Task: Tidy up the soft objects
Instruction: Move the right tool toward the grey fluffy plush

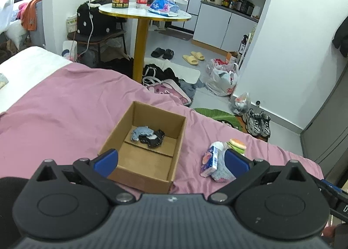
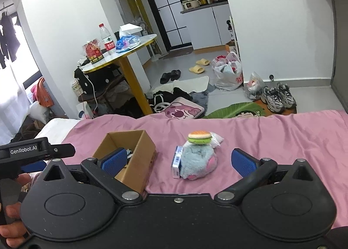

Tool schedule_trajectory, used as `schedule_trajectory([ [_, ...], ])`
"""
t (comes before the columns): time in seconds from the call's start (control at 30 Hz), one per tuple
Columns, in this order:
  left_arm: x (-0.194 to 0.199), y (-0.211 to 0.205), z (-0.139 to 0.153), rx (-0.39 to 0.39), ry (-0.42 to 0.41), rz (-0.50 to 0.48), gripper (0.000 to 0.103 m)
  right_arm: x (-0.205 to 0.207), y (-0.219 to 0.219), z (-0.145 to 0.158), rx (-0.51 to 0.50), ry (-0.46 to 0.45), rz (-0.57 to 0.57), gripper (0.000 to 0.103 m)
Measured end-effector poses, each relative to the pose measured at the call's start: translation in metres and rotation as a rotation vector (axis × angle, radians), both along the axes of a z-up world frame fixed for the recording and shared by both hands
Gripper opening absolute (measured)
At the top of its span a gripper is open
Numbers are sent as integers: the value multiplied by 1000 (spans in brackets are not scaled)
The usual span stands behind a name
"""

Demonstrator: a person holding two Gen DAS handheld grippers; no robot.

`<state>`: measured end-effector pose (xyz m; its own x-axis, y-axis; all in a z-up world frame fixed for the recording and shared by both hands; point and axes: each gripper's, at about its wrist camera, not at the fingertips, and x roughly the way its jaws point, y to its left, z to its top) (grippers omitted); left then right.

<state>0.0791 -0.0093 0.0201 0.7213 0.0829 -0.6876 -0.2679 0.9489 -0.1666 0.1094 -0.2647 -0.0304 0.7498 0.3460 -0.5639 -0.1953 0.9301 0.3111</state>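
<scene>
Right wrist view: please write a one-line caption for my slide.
Open right gripper faces a plush toy, burger toy and tissue pack on a pink bed, beside a cardboard box.

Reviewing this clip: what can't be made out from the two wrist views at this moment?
- Cardboard box contents: in the right wrist view, its near wall and a blue finger hide them.
- Tissue pack print: too small to read in the left wrist view.
- Grey plush: the right finger of the left gripper covers part of it.
- Small clear bag: mostly behind the burger toy.

Cardboard box (image 1: pixel 150 140) on pink bedsheet (image 1: pixel 65 101) holds two soft toys (image 1: pixel 148 135).
</scene>
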Motion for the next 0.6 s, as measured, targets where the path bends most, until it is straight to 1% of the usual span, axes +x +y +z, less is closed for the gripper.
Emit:
schedule_trajectory([
  [0.33,8,-20,-12,3,11,4,103,8,-31,-19,47,63,-8,103],
  [0.5,21,-31,-18,25,19,-24,103,20,-39,-29,77,83,-18,103],
  [0.6,29,-36,-21,17,16,-40,100,26,-42,-35,90,89,-25,102],
])
